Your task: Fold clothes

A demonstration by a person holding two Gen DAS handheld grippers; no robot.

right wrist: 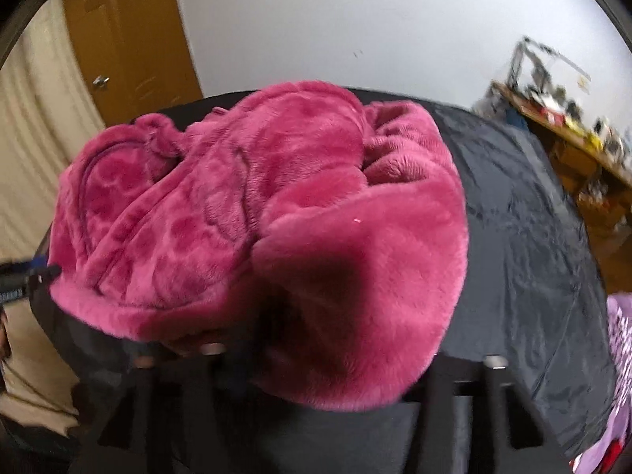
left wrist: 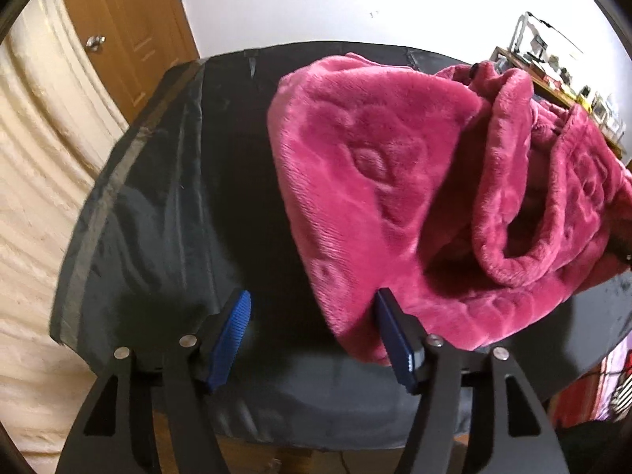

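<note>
Left wrist view is showing the left tongs point(left wrist: 312, 331) standing apart, empty, the pink fleece garment point(left wrist: 414, 181) lying bunched at two o'clock on the black worktop point(left wrist: 158, 217). Right tongs' state: cannot tell, fleece covering them.

**Bright room, soft focus, heavy fisheye bend**

Both wrist views are evenly lit, with the plain white wall point(left wrist: 355, 0) nearly blown out. The dark grey wrinkled table cover point(left wrist: 166, 205) carries dull sheen along its creases. The plush magenta fleece garment point(right wrist: 276, 205) shows a deep shadow patch in its near fold. The right view is smeared by motion blur, worst at the bottom edge. Straight lines such as the brown wooden door point(left wrist: 130, 31) bow outward, and black vignette rings the corners.
</note>
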